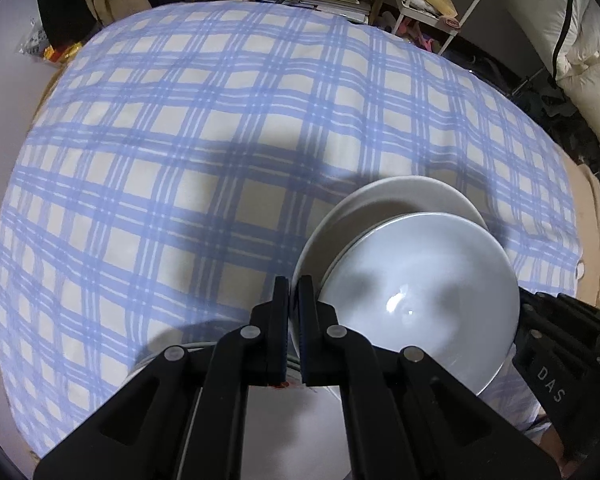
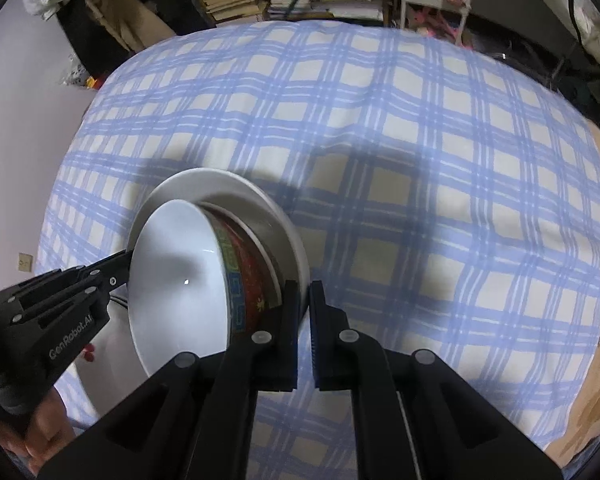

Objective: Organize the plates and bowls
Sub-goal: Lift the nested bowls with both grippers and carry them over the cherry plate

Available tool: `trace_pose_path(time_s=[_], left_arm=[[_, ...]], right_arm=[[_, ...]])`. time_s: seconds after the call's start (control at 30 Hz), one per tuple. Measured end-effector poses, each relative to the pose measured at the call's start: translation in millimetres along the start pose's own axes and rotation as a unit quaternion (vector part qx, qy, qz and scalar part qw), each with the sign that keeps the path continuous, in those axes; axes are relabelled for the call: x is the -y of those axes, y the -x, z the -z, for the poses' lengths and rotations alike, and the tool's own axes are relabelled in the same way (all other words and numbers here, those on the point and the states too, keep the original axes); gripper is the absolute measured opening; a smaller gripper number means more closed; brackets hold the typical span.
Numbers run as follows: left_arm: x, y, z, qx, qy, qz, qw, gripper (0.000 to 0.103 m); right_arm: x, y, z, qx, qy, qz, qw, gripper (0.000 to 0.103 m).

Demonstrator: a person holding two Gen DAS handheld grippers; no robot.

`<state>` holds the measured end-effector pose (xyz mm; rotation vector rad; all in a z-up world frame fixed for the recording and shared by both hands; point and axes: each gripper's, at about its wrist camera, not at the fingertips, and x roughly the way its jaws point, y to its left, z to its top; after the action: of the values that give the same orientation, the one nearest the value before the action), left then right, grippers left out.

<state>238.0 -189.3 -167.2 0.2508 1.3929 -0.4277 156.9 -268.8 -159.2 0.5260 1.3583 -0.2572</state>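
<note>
Carrying a plate [image 1: 404, 196] with a bowl [image 1: 420, 292] stacked in it looks like the step in hand. From the left wrist, the left hand-held gripper [image 1: 294, 292] is pinching the plate's near-left rim, over the checked bench [image 1: 180, 140], with another white dish partly hidden beneath the fingers

From the right wrist, the right hand-held gripper [image 2: 305, 300] pinches the plate's [image 2: 228, 188] opposite rim; the bowl [image 2: 180, 272] shows a red patterned side. Next calls for both hands moving level together, so the bowl doesn't slide
</note>
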Motion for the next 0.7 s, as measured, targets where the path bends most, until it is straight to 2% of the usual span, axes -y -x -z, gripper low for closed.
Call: trace_pose_path(time_s=[0.2, 0.43, 0.7], left_arm=[[-1, 9, -2, -0.009, 0.012, -0.001, 0.9999, 0.002], [-1, 37, 5, 0.012, 0.001, -0.019, 0.9998, 0.002], [-16, 71, 29, 0.025, 0.012, -0.031, 0.9991, 0.003]], right_arm=[[-6, 9, -5, -0.006, -0.001, 0.010, 1.000, 0.008], [-8, 25, -2, -0.004, -0.019, -0.011, 1.000, 0.008], [-33, 51, 14, 0.009, 0.005, -0.008, 1.000, 0.008]])
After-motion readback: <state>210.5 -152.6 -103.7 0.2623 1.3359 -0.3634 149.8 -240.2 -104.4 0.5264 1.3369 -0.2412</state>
